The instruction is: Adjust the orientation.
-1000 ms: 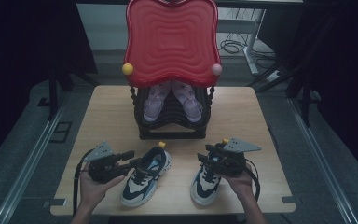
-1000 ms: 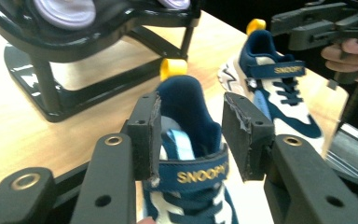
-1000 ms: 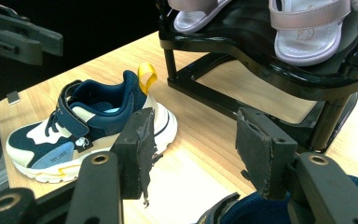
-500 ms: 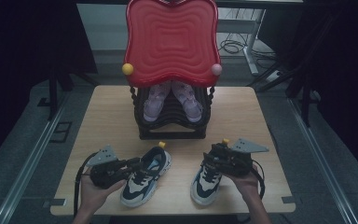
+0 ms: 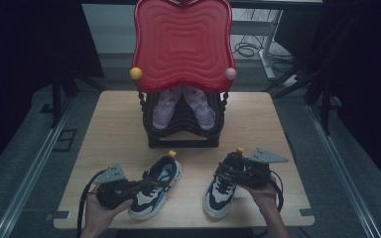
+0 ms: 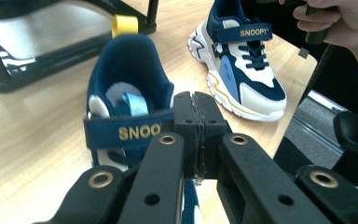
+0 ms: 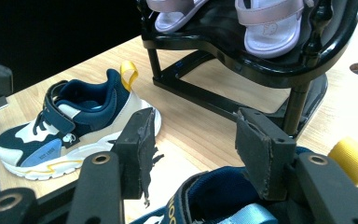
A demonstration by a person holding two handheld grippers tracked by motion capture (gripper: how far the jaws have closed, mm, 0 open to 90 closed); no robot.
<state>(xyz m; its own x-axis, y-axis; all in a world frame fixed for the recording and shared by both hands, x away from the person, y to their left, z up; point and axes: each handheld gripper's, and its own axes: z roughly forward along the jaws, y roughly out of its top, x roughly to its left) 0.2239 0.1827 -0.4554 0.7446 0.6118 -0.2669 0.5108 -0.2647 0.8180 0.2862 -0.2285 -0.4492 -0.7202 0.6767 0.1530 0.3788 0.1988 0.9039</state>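
Two navy, white and blue SNOOPY sneakers stand on the wooden table [image 5: 109,129]. My left gripper [image 5: 148,185] [image 6: 196,116] lies over the left sneaker [image 5: 155,194] [image 6: 126,93] at its strap. Its jaws have just been closing and now meet pad to pad. I see nothing between them, and cannot tell whether they pinch any fabric. My right gripper [image 5: 226,172] [image 7: 193,135] hangs open over the collar of the right sneaker [image 5: 217,194] [image 7: 223,191]. Its pads stand apart and touch nothing. The left sneaker [image 7: 65,126] lies beyond it.
A black shoe rack [image 5: 183,139] [image 7: 261,60] with a red wavy top [image 5: 182,44] stands mid-table behind the sneakers. A pair of pink sandals [image 5: 164,106] [image 7: 270,28] sits on it. The table's front edge runs just under both hands.
The left gripper's jaws have closed at the left sneaker's strap. Both hands and both sneakers have hardly shifted. The right gripper stays open.
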